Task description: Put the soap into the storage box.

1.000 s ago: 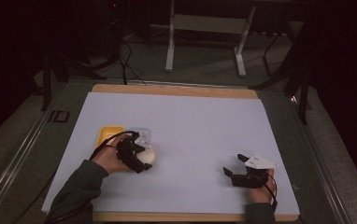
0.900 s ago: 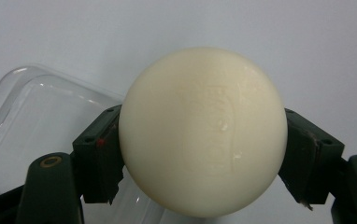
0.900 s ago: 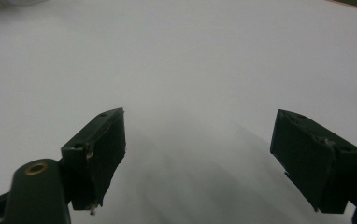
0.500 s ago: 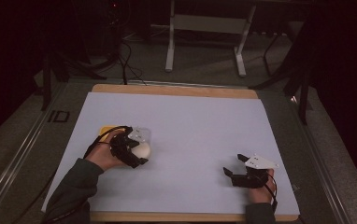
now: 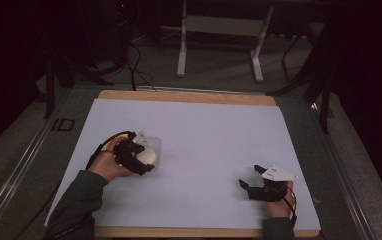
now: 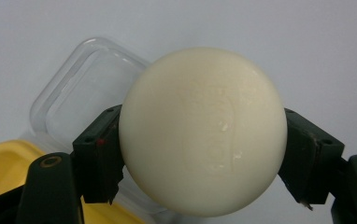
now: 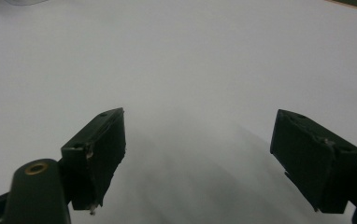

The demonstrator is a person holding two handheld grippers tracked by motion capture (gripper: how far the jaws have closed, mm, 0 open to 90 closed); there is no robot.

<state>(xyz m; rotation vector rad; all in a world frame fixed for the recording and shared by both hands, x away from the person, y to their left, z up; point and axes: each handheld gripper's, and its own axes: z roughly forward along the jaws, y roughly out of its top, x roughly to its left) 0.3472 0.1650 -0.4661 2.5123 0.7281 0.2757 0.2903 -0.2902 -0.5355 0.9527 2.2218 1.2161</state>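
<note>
Both pads of the left gripper [image 6: 203, 154] clamp a round cream soap bar [image 6: 203, 130] at frame centre, above a clear plastic lid [image 6: 81, 109] and yellow container [image 6: 8, 163] at lower left. Right gripper [image 7: 200, 158] stands wide open, holding nothing, over the white table sheet [image 7: 190, 60].

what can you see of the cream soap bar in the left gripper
The soap bar is a rounded, cream-white piece with a smooth, waxy-looking surface and a faint embossed rectangle on its face. The left gripper is shut on it, one black pad pressing each side, and it is held above the white table surface. Behind it lie a clear plastic container and a yellow lid.
</note>
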